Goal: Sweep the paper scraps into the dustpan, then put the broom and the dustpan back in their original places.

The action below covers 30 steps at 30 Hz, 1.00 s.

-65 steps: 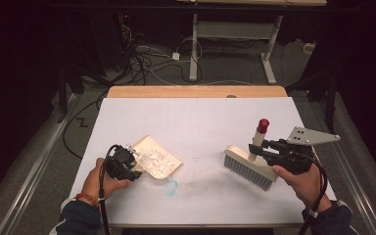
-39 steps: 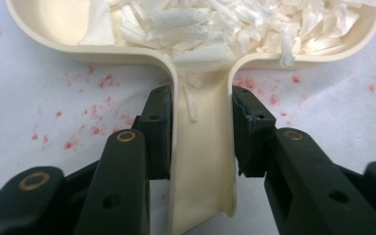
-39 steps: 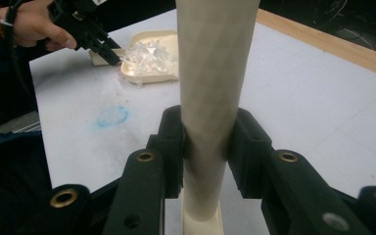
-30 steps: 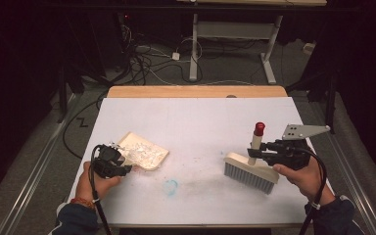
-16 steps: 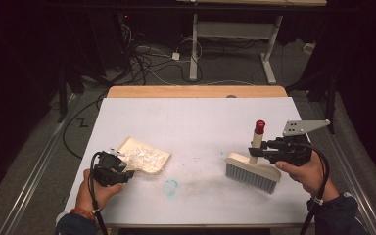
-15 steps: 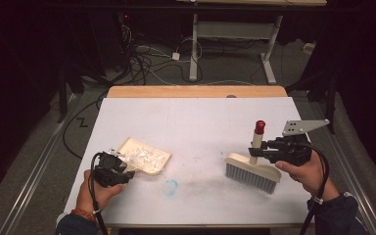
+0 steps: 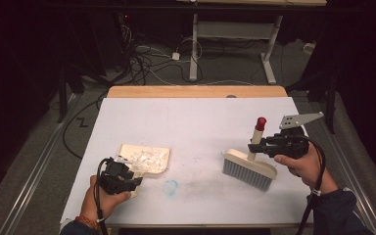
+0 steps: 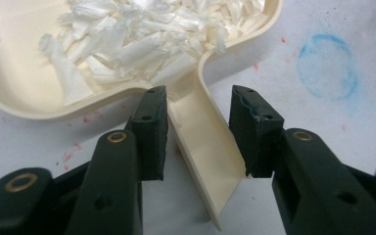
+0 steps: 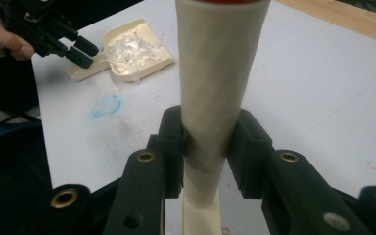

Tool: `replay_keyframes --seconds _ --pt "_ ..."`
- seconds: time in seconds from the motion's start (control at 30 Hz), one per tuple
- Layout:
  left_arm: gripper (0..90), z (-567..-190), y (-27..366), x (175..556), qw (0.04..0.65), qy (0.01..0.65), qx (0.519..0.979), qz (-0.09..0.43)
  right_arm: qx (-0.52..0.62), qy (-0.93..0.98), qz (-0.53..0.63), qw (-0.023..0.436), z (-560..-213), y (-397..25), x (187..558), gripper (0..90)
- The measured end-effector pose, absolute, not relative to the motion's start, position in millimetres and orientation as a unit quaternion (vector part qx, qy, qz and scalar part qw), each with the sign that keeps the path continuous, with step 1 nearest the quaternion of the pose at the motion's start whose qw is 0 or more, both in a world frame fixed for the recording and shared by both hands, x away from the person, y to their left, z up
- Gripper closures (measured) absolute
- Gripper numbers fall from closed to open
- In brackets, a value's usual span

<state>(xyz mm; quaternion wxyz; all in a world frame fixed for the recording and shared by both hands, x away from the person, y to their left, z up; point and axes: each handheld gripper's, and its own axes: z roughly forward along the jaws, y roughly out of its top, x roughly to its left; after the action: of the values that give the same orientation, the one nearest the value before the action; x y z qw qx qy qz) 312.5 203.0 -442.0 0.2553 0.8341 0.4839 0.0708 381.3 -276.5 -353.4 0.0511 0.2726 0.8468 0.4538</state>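
A cream dustpan [image 7: 147, 157] lies flat on the white table [image 7: 196, 122] at the front left, holding shredded white paper [image 8: 142, 34]. My left gripper [image 8: 198, 105] is open, its jaws straddling the dustpan's handle [image 8: 210, 161] with a gap on each side. At the right, my right gripper [image 9: 208, 132] is shut on the upright cream handle [image 9: 215, 73] of a hand brush [image 7: 249, 169] with a red cap [image 7: 261, 121]. The brush's grey bristles rest on the table. The right gripper view also shows the dustpan [image 9: 137, 49] and the left gripper [image 9: 85, 49] farther off.
A faint blue ring [image 7: 170, 186] and a grey smudge mark the table between dustpan and brush. A wooden strip [image 7: 196, 91] runs along the far edge. Beyond it are cables [image 7: 147, 58] on the floor and a desk frame [image 7: 235, 34].
The left gripper and dustpan have moved left and toward the front edge. The brush has shifted slightly in the right gripper, which still holds it upright.
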Motion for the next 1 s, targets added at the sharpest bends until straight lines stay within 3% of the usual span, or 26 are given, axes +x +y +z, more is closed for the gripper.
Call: replay_keyframes --seconds 0.4,0.53,0.73,1.0 --pt "51.3 -436.2 187.1 308.6 0.268 0.427 0.859 0.086 0.304 0.847 0.429 0.082 -360.1 -271.4 409.1 66.6" --pt "43.3 -427.1 190.5 304.6 0.3 0.406 0.855 0.119 0.311 0.849 0.411 0.119 -362.9 -270.7 415.4 61.0" --pt "21.2 -418.7 193.6 297.0 0.345 0.37 0.838 0.204 0.337 0.844 0.379 0.172 -375.1 -261.8 429.1 47.5" --pt "17.2 -423.7 198.8 301.9 0.376 0.327 0.827 0.26 0.349 0.836 0.361 0.224 -395.2 -253.1 441.8 35.8"
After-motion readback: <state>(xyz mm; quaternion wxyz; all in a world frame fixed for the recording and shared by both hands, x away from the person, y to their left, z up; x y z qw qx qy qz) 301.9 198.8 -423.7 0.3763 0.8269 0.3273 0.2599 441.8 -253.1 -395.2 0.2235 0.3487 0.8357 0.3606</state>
